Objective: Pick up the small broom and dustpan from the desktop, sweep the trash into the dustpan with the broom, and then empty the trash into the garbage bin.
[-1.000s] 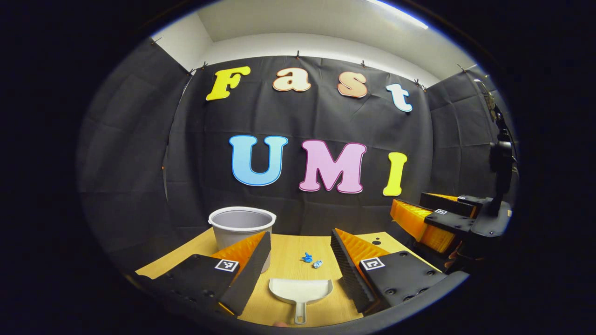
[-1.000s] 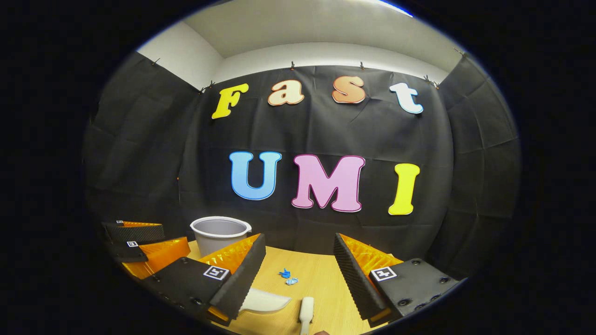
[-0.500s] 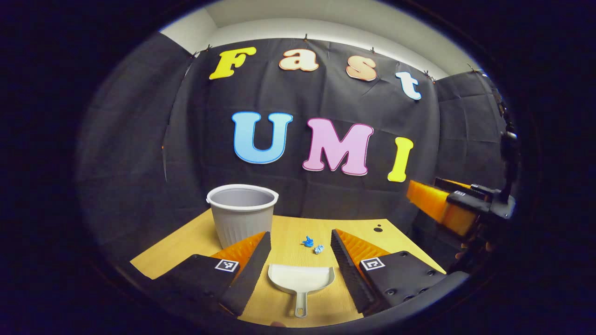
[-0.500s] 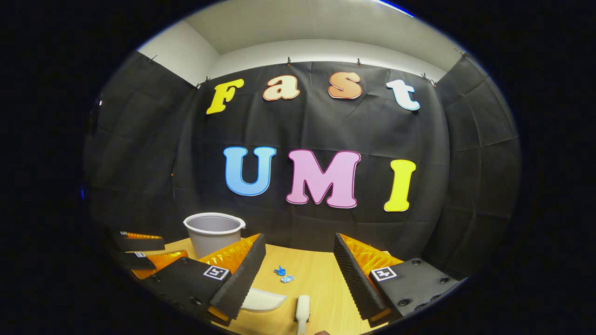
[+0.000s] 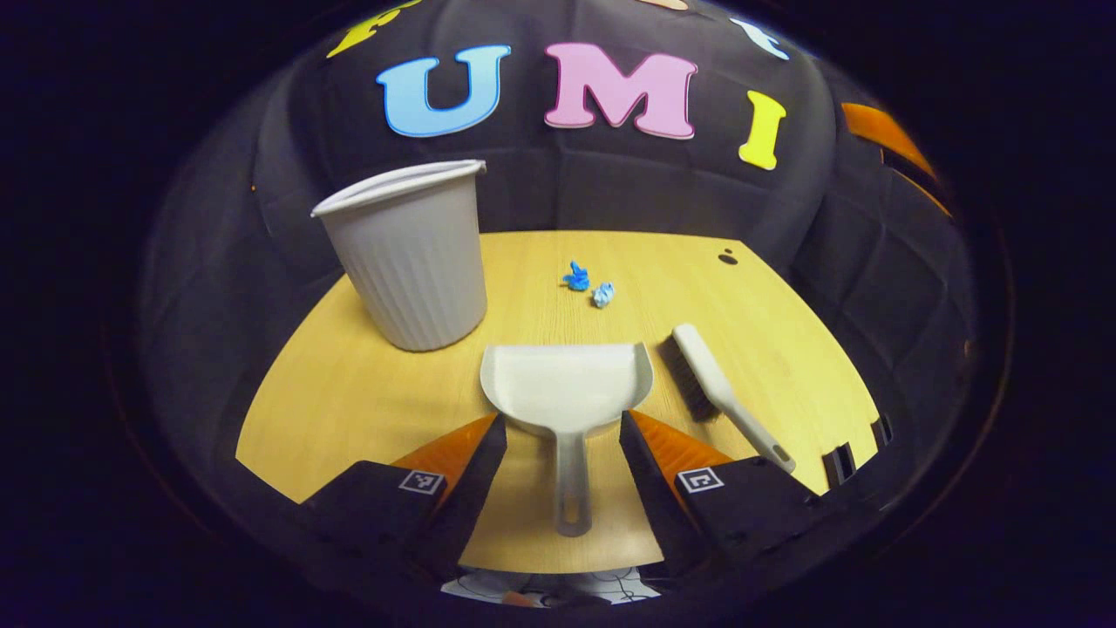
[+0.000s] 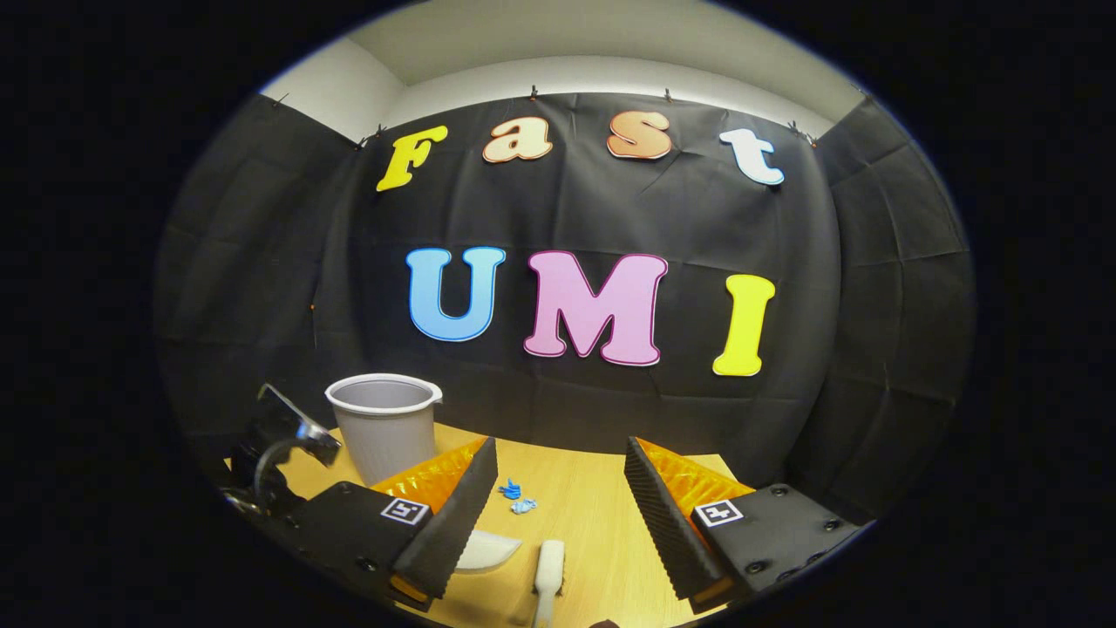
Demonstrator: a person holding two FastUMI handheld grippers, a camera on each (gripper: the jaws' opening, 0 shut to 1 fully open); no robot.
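A white dustpan [image 5: 565, 384] lies on the wooden desktop [image 5: 349, 401], its handle pointing toward me. My left gripper [image 5: 562, 458] hangs open above that handle, one finger on each side, not touching it. A small broom [image 5: 711, 379] with dark bristles lies just right of the pan. Two blue scraps of trash [image 5: 586, 284] sit beyond the pan. In the right gripper view, my right gripper [image 6: 558, 515] is open above the near edge of the desk, with the broom [image 6: 547, 567] below it, the dustpan [image 6: 485, 549] partly hidden by its left finger, and the trash [image 6: 516, 497] ahead.
A grey ribbed garbage bin [image 5: 408, 257] stands upright at the desk's far left, also seen as the bin [image 6: 384, 423] in the right gripper view. A small dark hole [image 5: 727, 256] marks the far right of the desk. Part of the left gripper's body [image 6: 279, 449] sits left.
The left gripper has tipped downward and come in over the dustpan's handle, so the desk, pan and broom now show from above. The right gripper has drifted only slightly.
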